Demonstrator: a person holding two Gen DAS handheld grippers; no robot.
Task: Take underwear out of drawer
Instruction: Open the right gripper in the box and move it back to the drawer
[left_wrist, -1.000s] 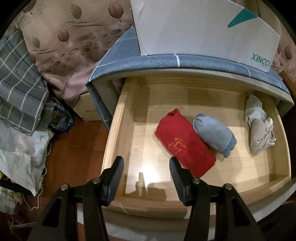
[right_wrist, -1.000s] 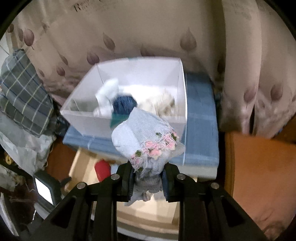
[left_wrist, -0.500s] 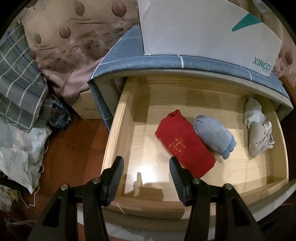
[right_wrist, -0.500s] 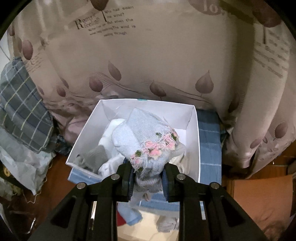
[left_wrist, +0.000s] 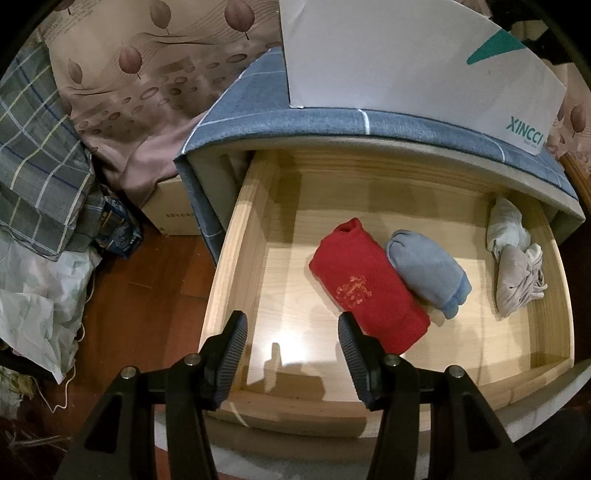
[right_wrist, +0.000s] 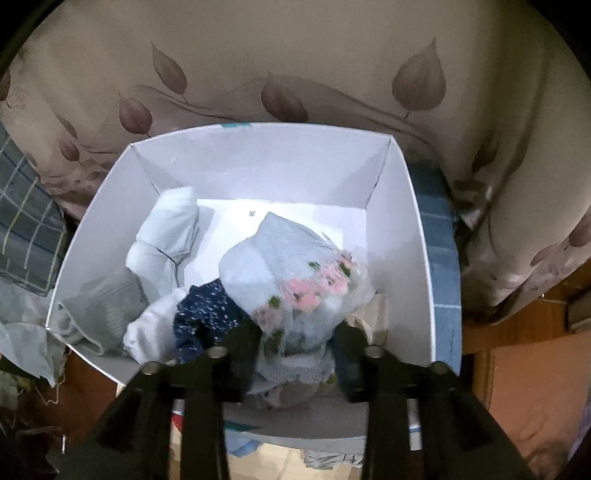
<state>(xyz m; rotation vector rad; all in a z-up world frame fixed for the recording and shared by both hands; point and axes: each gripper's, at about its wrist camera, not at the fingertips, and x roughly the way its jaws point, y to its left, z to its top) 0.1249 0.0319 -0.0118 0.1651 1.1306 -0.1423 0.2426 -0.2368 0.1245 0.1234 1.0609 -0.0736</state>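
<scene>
Over the white cardboard box (right_wrist: 406, 206), my right gripper (right_wrist: 295, 350)'s jaws are opening around the soft, light grey lace underwear with pink flowers (right_wrist: 291, 269); beside the box, over the drawer, my left gripper (left_wrist: 291, 339)'s jaws hang spread above the floppy red folded underwear (left_wrist: 365, 284), best pinched mid-fold.

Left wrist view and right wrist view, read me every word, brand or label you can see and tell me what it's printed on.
"XINCCI": teal lettering on the white box.
Small line under it: too small to read.
Cardboard box print: too blurred to read.
Red folded underwear orange emblem: unreadable.
Tiny mark inside the white box: unreadable.
</scene>
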